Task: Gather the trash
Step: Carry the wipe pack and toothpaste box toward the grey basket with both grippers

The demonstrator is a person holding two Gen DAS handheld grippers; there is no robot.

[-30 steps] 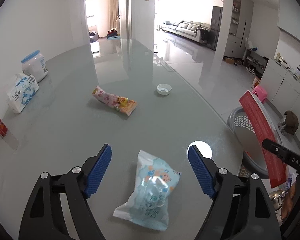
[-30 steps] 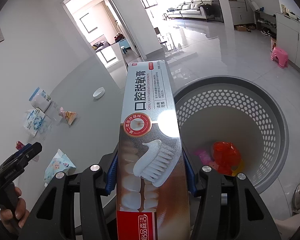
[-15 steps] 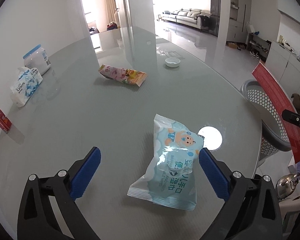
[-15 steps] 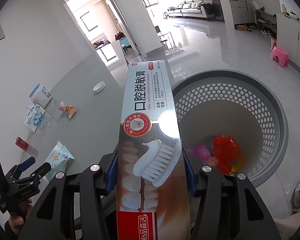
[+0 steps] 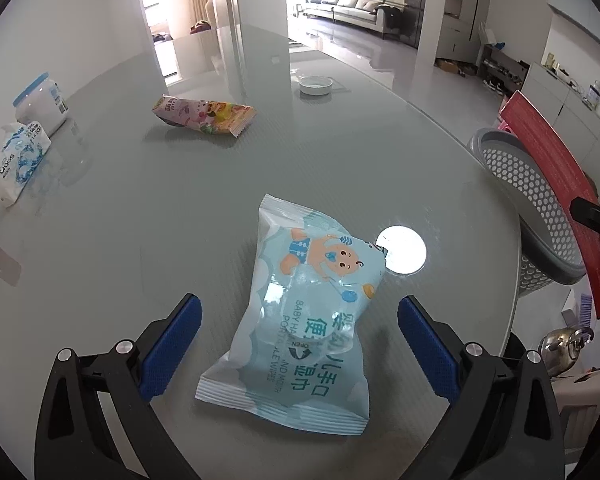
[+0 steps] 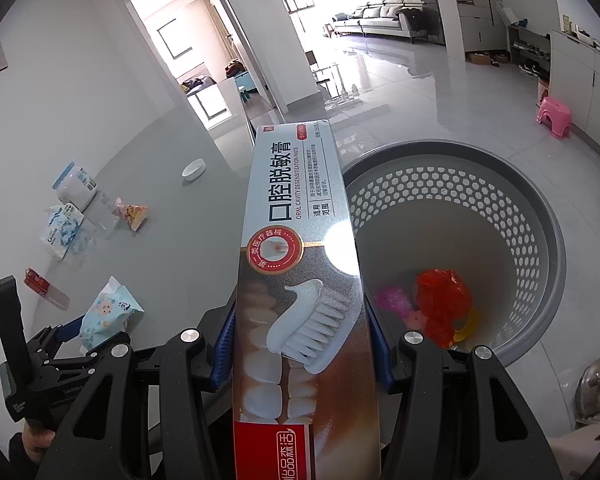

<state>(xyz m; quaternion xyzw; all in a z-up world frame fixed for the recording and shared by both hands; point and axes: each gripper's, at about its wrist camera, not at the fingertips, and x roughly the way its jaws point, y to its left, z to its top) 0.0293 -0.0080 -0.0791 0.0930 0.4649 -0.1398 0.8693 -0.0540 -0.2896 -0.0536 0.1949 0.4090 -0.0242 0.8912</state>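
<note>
My left gripper (image 5: 298,338) stood spread wide astride the baby wipes packet (image 5: 300,320) lying flat on the glass table (image 5: 140,220), ready to pinch it. My right gripper (image 6: 300,350) clamped the toothpaste box (image 6: 300,280) beside the laundry basket (image 6: 540,208), poised for dropping. The box hid part of the basket's contents.

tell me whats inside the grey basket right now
In the grey basket, a crumpled red wrapper, a pink piece and a bit of yellow lie at the bottom. The toothpaste box in the right gripper covers its near-left side.
</note>
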